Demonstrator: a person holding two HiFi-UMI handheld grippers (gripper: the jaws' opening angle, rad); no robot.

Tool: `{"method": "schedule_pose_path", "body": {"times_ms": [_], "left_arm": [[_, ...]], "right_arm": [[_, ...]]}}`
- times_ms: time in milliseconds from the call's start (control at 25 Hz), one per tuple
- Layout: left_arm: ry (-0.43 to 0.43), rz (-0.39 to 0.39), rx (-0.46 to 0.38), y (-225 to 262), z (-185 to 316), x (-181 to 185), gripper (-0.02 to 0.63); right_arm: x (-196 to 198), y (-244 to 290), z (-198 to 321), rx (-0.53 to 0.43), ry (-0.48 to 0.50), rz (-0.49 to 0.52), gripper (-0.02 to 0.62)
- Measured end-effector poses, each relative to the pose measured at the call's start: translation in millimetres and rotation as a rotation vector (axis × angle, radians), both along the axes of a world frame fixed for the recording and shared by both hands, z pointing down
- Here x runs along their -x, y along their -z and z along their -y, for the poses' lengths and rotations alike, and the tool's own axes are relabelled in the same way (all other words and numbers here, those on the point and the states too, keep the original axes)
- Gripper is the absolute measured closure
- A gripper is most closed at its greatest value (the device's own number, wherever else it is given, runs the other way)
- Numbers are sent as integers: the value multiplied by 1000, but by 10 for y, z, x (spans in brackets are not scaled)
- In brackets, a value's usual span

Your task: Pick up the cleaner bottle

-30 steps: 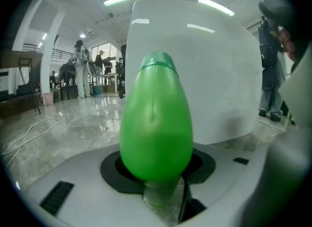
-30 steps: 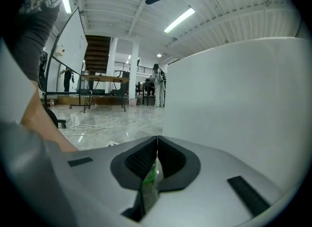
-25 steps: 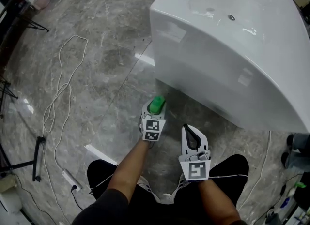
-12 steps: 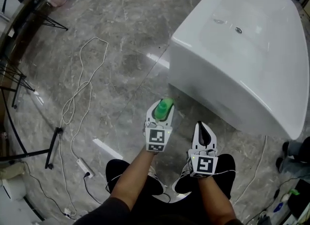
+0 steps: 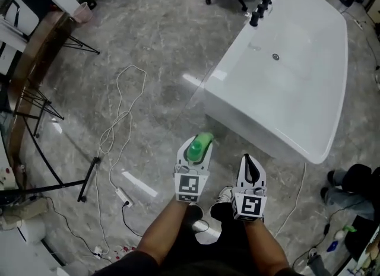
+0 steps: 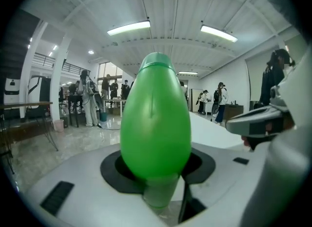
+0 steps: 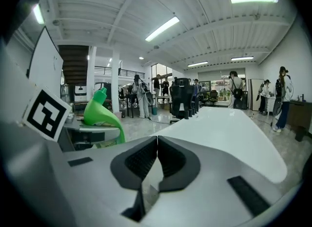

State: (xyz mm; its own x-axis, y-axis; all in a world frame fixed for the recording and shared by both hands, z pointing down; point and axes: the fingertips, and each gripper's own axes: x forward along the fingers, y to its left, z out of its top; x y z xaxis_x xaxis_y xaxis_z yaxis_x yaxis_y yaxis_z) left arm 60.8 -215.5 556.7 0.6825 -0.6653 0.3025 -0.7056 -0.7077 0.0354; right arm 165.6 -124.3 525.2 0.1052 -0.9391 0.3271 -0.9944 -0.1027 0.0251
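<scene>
Two tools show in the head view, both held out over the grey floor (image 5: 148,43). The left tool (image 5: 196,154), at 6 o'clock, has its jaws clamped on the green bottle (image 5: 199,145), whose top points toward 12 o'clock. The right tool (image 5: 252,169) sits just beside it at 5 o'clock. A white tub (image 5: 297,91) fills 2 o'clock and a cable (image 5: 122,111) trails at 9 o'clock.

In the left gripper view the bottle stands dead centre, upright between the pads, with open room behind it and nothing under it.

In the right gripper view the jaws meet with nothing between them, and the bottle shows at 9 o'clock in the other tool.

To my eye the pick-up is done. The bottle looks well clear of the floor, and all that seems left is to keep the grip firm.
</scene>
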Motion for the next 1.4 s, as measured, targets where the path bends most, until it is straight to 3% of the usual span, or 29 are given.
{"method": "schedule_pose_path", "body": {"times_ms": [240, 480, 680, 920, 1400], "left_arm": [[-10, -47, -26, 1585, -404, -268, 420], [-58, -138, -49, 2554, -774, -642, 421], [-121, -170, -86, 2987, -844, -849, 422], [-217, -171, -120, 3324, -896, -860, 422], [-283, -175, -117, 3414, -918, -646, 422]], "right_arm": [[-324, 1338, -363, -49, -34, -5, 577], [-621, 2085, -693, -142, -60, -28, 577], [-871, 2749, -874, -252, -139, -97, 577], [-963, 3174, -1021, -286, -236, -144, 577], [-636, 3318, -970, -295, -242, -167, 578]]}}
